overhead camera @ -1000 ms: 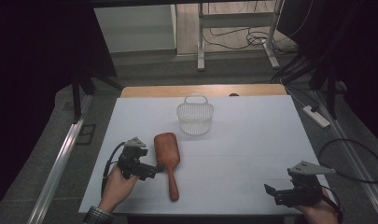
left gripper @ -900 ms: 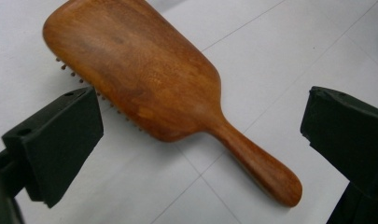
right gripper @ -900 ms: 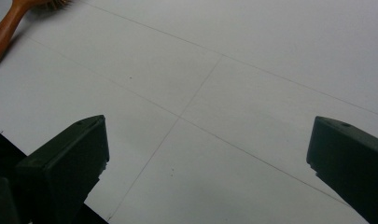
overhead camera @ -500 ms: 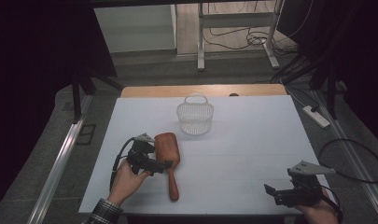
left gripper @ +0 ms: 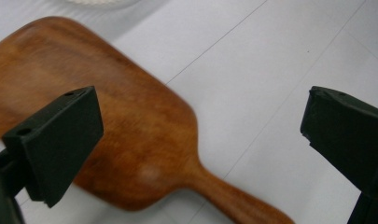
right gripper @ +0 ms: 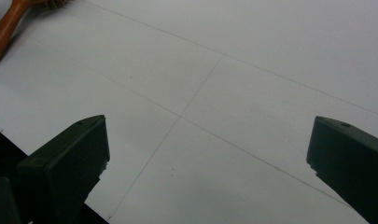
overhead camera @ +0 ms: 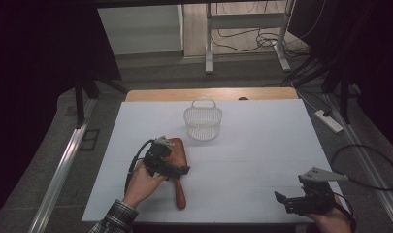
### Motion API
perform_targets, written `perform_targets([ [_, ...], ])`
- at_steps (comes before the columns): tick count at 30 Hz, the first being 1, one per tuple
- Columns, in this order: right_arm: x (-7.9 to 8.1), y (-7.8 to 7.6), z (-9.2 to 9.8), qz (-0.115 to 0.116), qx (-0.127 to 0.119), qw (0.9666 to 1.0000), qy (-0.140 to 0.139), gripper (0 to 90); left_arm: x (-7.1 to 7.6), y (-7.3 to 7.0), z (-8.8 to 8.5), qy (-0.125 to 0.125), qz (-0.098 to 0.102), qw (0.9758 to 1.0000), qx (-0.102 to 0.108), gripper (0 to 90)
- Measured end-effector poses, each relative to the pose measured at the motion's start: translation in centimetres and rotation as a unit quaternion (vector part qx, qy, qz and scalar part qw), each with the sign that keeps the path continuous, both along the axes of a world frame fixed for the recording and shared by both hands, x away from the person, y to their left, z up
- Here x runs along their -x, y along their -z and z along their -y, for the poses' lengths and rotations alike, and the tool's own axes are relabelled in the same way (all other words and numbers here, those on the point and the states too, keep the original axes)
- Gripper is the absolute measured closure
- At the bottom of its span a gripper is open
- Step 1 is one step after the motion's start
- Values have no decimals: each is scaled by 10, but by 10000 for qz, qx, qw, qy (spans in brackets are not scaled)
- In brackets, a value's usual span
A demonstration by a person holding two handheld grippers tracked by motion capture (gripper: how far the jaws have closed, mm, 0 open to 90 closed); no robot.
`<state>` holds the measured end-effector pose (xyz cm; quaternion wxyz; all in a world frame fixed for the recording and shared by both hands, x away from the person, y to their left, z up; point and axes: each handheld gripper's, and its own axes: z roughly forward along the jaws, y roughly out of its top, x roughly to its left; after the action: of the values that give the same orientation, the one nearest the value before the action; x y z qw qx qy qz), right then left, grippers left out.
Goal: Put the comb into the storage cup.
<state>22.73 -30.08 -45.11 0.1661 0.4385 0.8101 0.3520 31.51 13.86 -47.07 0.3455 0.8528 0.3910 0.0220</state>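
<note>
A: Where does the wooden brush (overhead camera: 178, 167) lie?
B: On the table (overhead camera: 262, 145), long axis 12 to 6, handle at 6, directly under the left gripper (overhead camera: 184, 171), its jaws spread wide.
A: And the right gripper (overhead camera: 281, 199)?
B: Spread too, well apart at 4.

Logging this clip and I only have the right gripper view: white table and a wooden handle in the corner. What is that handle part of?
Observer: A wooden hairbrush, lying flat on the white table.
Operator: Is the left gripper near it?
Observer: Yes, the left gripper hangs over the brush with its jaws wide open, where the head narrows into the handle.
Operator: Anything else on the table?
Observer: A white mesh basket stands just beyond the brush head.
</note>
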Motion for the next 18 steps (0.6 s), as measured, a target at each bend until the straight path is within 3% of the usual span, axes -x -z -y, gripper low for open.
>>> perform_targets([
  [8,0,0,0,-10,19,10000,-11,0,-4,3,17,164,-43,9998,-81,0],
  [12,0,0,-1,-22,25,10000,-20,0,-1,5,20,151,-1,9995,-292,21],
  [14,0,0,-1,-17,34,10000,-26,0,0,5,20,122,24,9992,-373,82],
  [18,0,0,-1,-6,52,10000,-29,0,1,4,18,159,-21,9993,-326,324],
])
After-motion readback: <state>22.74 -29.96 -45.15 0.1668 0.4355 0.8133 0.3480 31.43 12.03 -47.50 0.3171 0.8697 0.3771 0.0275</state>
